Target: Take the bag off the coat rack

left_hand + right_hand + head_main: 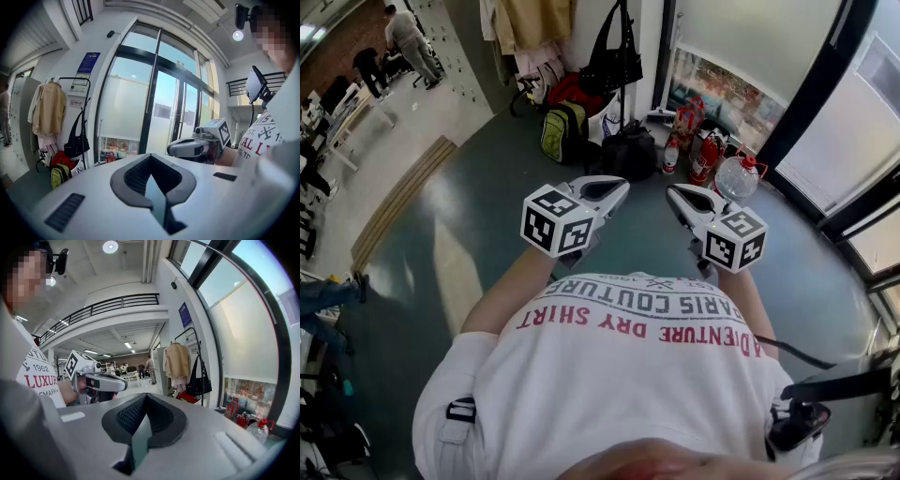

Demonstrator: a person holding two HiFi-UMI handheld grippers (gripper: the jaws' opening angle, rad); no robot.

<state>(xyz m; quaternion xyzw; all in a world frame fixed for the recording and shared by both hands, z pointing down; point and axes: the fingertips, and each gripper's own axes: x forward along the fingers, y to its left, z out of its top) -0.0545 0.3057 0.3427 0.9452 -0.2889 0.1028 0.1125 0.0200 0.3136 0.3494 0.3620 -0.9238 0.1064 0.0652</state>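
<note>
Well ahead, the bag (614,61) hangs from the coat rack (87,89). The left gripper (617,185) and right gripper (675,193) (both closed, empty) should approach, one opening under the straps.

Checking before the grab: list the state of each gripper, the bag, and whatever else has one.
left gripper: shut, empty
right gripper: shut, empty
black bag: hanging on the coat rack, untouched
beige coat: hanging on the rack
green backpack: standing on the floor
</note>
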